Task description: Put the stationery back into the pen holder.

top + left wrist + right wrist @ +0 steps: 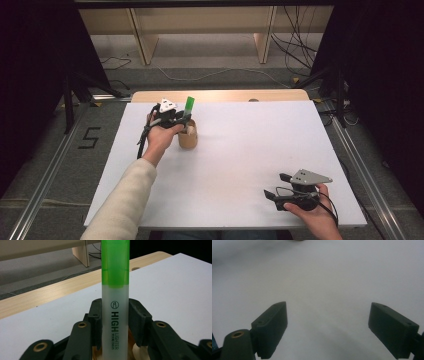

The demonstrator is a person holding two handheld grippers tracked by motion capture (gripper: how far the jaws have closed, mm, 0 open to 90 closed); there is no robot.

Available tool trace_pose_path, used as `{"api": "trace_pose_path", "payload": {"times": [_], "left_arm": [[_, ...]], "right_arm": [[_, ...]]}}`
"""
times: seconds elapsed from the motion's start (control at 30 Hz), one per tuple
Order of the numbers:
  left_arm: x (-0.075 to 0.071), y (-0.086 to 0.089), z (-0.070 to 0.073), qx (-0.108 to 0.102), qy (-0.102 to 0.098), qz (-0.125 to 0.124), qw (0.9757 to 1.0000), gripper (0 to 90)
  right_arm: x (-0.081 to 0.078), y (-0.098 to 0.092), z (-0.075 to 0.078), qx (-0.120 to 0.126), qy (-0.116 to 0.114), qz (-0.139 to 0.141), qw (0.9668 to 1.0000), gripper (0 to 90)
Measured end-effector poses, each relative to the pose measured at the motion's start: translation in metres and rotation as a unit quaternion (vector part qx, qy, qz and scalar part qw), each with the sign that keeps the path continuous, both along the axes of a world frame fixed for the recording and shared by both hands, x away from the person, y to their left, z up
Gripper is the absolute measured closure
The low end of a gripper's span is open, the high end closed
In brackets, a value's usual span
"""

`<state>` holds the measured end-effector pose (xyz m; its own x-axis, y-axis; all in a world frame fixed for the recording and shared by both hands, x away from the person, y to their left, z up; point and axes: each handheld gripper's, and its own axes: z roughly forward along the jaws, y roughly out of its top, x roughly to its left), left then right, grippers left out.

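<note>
Highlighter (115, 300), green-capped with a frosted pale barrel printed "HIGH LIGHTER", stands upright at the centre of the left gripper view, pinched on both sides by the left gripper (115, 320). Its lower end is cut off by the bottom edge of that frame, and whether the tip sits inside the cup (188, 137) cannot be told. In the high view the marker (189, 105) rises just above the brown cylindrical cup, left of centre; the cup's inside is hidden by the left gripper (181, 121) and the hand (160, 135) holding it. The right gripper (277, 185) rests in the lower right of the high view, its 2 black jaws spread wide with nothing between them. In the right gripper view the right gripper (328, 327) looks over a blurred, plain table (324, 277). The table (250, 150) is a flat matte white sheet over a pale wooden top, whose edge shows along the far side. Beyond it lie grey floor, loose cables (295, 50) and light wooden shelving legs (142, 42); both sides of the frame are dark.
</note>
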<state>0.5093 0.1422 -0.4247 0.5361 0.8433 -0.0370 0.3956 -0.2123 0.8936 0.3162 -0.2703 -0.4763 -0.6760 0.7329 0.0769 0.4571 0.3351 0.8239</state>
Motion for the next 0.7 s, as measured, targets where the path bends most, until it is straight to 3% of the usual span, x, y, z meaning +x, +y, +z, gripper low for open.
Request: {"api": "trace_pose_path", "payload": {"times": [0.53, 0.7], "left_arm": [[0.0029, 0.0021, -0.0049, 0.003, 0.013, -0.001, 0.9999, 65.5], [0.0012, 0.0049, -0.0031, -0.004, 0.021, 0.010, 0.9997, 54.3]], "right_arm": [[0.0000, -0.0001, 0.0000, 0.001, 0.000, 0.000, 1.0000, 16.6], [-0.0001, -0.0001, 0.0001, 0.001, 0.000, 0.000, 1.0000, 16.5]]}}
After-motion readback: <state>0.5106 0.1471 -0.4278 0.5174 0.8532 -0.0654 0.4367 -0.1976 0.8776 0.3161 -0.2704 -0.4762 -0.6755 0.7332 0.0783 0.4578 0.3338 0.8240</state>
